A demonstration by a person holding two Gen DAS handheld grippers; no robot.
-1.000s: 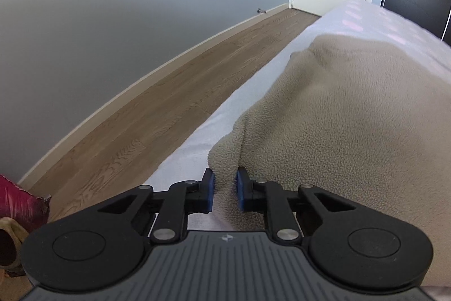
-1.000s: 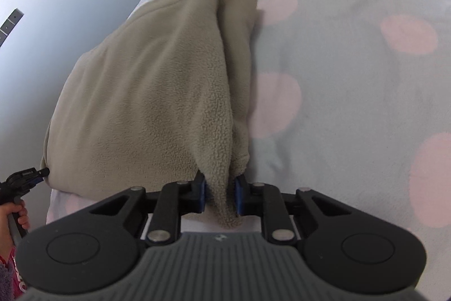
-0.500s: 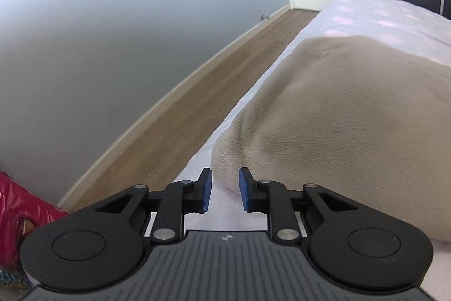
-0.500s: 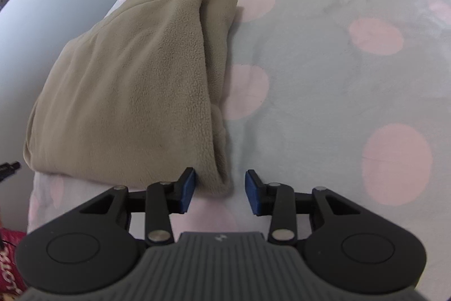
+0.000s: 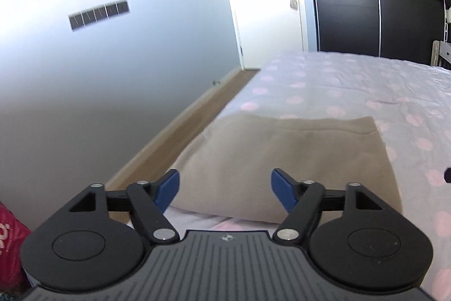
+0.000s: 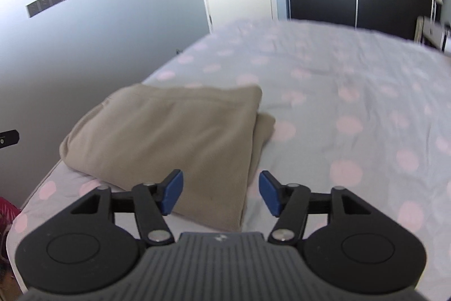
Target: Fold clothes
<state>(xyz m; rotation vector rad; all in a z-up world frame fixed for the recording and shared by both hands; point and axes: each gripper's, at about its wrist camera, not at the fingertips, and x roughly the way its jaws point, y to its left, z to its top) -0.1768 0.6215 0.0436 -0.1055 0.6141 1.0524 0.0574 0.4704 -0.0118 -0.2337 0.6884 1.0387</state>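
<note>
- Our left gripper point(image 5: 225, 189) is opening its jaws, with nothing between them.
- Our right gripper point(image 6: 220, 193) is opening too, gripping nothing.
- The folded beige fleece point(image 6: 169, 137) lies near the bed's point(image 6: 352, 81) left edge, beyond both grippers and touching neither.

Pink bag point(image 5: 11, 239), perhaps, cut off.
</note>
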